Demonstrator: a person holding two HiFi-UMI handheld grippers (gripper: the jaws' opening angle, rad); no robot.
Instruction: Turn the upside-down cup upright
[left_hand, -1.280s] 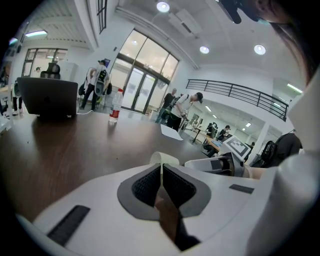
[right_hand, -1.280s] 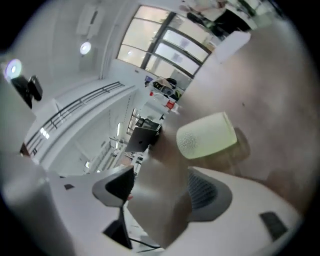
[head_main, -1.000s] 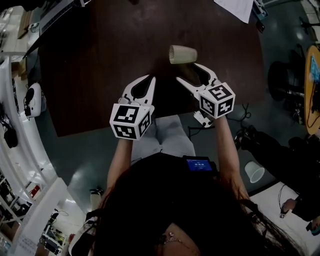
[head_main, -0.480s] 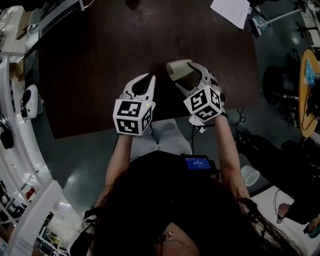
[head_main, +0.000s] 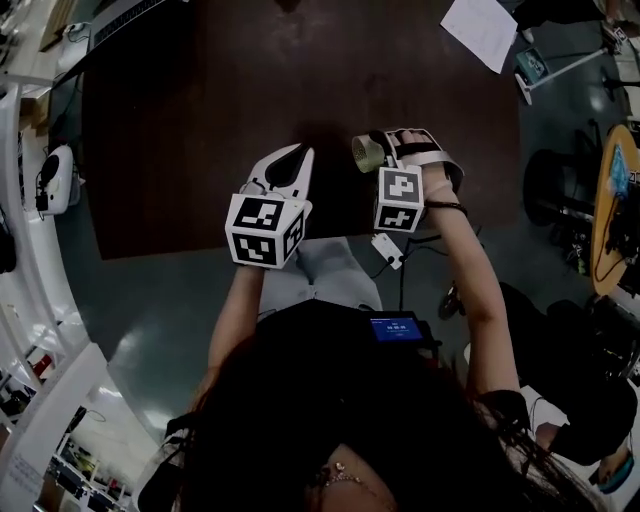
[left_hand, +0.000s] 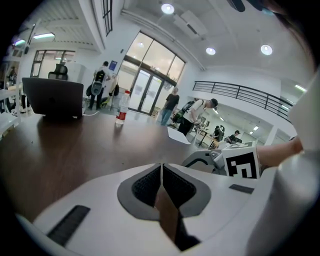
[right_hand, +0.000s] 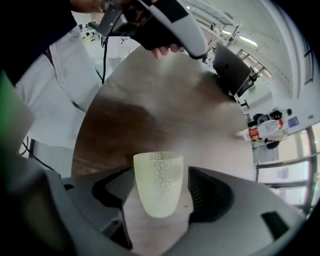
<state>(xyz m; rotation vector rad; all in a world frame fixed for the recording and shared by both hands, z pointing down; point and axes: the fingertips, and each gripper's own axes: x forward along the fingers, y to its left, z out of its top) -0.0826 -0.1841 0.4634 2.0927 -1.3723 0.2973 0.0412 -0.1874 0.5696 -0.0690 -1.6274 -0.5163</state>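
Gripping the pale, translucent cup (right_hand: 158, 182) by its sides, the right gripper (right_hand: 159, 192) is holding it between jaws parted just enough to take it, with a dark pad (right_hand: 116, 189) lying against each flank. In the right gripper view the cup's wider end is pointing away from the camera and its narrower end is pointing back toward it. Small dots or bubbles are showing through its wall.

From the head view the cup (head_main: 366, 153) is sitting in the right gripper (head_main: 392, 148) over the near part of the dark brown table (head_main: 200, 110), right of centre. It is appearing tipped on its side, its axis running roughly left to right. Whether it is touching the tabletop cannot be told.

The left gripper (head_main: 298, 155) is hovering just left of the cup, close to the table's near edge. In its own view the left gripper (left_hand: 161, 166) is pressing its jaws fully together, the two grey pads meeting in a thin seam with nothing between them.

A sheet of paper (head_main: 482, 28) is lying at the table's far right corner. A dark laptop (left_hand: 52, 97) and a bottle (left_hand: 120, 107) are standing toward the far end of the table.
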